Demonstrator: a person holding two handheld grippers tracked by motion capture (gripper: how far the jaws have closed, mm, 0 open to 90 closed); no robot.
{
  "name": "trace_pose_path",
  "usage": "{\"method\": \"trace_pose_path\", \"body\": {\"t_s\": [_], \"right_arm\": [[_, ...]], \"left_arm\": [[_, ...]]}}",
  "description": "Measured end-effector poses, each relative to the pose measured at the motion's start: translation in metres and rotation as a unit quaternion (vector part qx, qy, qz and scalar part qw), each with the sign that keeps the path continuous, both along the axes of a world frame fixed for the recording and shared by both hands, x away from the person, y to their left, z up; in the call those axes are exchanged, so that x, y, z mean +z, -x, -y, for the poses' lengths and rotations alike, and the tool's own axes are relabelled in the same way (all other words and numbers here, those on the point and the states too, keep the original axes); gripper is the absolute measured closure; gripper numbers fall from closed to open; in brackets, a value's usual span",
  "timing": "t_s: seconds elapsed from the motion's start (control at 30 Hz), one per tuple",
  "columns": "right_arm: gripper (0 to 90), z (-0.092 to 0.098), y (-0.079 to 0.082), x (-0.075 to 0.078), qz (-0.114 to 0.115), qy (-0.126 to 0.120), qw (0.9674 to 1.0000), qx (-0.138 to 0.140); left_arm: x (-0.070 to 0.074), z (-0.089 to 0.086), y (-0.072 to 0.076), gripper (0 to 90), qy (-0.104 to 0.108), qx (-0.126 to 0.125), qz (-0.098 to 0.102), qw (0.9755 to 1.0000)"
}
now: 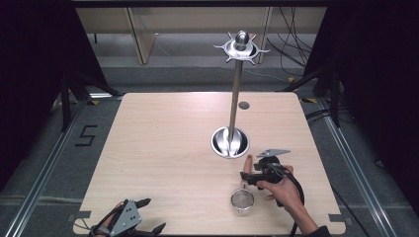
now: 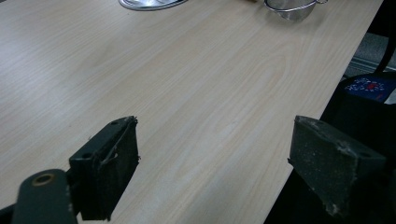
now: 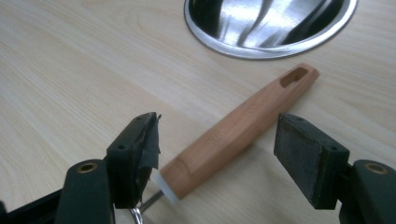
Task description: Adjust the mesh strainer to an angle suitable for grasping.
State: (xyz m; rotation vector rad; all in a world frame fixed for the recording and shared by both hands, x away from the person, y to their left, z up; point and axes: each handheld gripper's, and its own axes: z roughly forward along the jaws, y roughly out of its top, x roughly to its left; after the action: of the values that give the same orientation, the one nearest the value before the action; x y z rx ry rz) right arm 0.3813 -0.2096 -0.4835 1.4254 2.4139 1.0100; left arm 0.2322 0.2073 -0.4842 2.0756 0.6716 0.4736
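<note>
The right gripper point(image 3: 217, 154) gaped wide astride the strainer's wooden handle point(image 3: 238, 130), a detail clear from its own camera. From above, the mesh strainer point(image 1: 242, 200) lay beside the stand's steel base point(image 1: 230, 142). The left gripper point(image 1: 131, 222) stood open on the pale table point(image 1: 163, 148), dark curtains around.

The worktop point(image 1: 163, 163) is pale matt wood grain. The stand's base dish point(image 3: 271, 28) is polished, mirror-bright metal. The strainer's handle point(image 3: 238, 126) is smooth reddish wood; its bowl point(image 1: 242, 200) is fine metal mesh.
</note>
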Motion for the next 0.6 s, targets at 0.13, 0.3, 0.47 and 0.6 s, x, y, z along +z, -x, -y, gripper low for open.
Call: {"method": "trace_pose_path", "body": {"t_s": [0.13, 0.3, 0.47, 0.6], "right_arm": [[31.6, -0.004, -0.002, -0.005, 0.004, 0.006, 1.0, -0.006], [31.8, -0.005, -0.006, -0.007, -0.02, 0.012, 0.9997, -0.001], [32.8, -0.008, -0.009, -0.011, -0.012, 0.023, 0.9996, 0.011], [33.1, -0.009, -0.009, -0.012, -0.016, 0.024, 0.9996, 0.008]], "left_arm": [[0.0, 0.0, 0.0, 15.0, -0.001, 0.001, 0.006, 1.0], [-0.001, 0.001, 0.0, 15.0, 0.004, 0.002, 0.005, 1.0], [0.0, 0.001, 0.0, 15.0, 0.0, 0.001, 0.003, 1.0], [0.0, 0.001, 0.0, 15.0, -0.001, 0.001, 0.006, 1.0]]}}
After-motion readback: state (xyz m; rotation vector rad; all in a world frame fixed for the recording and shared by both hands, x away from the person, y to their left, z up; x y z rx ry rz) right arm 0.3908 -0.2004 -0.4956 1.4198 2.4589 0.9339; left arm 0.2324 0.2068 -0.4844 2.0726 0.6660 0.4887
